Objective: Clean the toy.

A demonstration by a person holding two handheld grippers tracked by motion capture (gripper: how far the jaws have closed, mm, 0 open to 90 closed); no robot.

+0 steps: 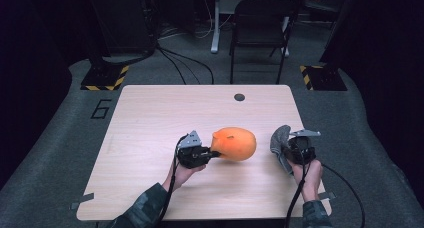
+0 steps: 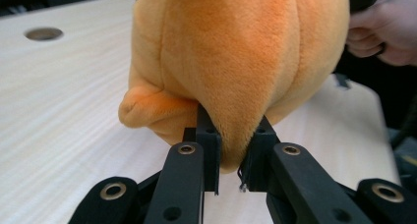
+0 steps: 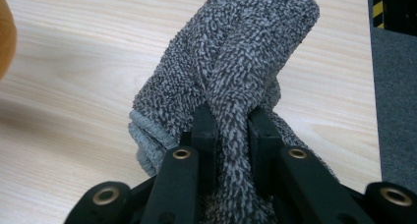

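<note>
A person stands at the near edge of a pale wooden counter (image 1: 150, 118), forearms coming in from below, with a black two-jaw gripper in each hand.

The left gripper (image 1: 216, 153) points toward the right side of the counter. Its jaws are nearly closed and pinch a fold of an orange plush toy (image 1: 235, 143), a rounded, soft shape near the middle of the counter, toward the near edge. In the left gripper view, the left gripper (image 2: 230, 157) has the plush toy (image 2: 231, 62) looming large just beyond the jaws, the fabric squeezed into a narrow ridge between them and a small stubby lobe sticking out at the toy's lower left. Whether the toy rests on the counter or hangs just above it cannot be told.

The right gripper (image 1: 286, 149) sits near the counter's right edge, well apart from the toy. Its jaws are also almost closed, clamped on a grey towel (image 1: 280, 139) of looped terry cloth. In the right gripper view, the right gripper (image 3: 233, 145) has the towel (image 3: 246, 52) bunched and rising in thick folds above the jaws, with a hemmed edge drooping at lower left.

A small round hole (image 1: 239, 97) is set in the counter near its far edge. Beyond the counter stands a dark chair (image 1: 260, 28) on a grey floor.
</note>
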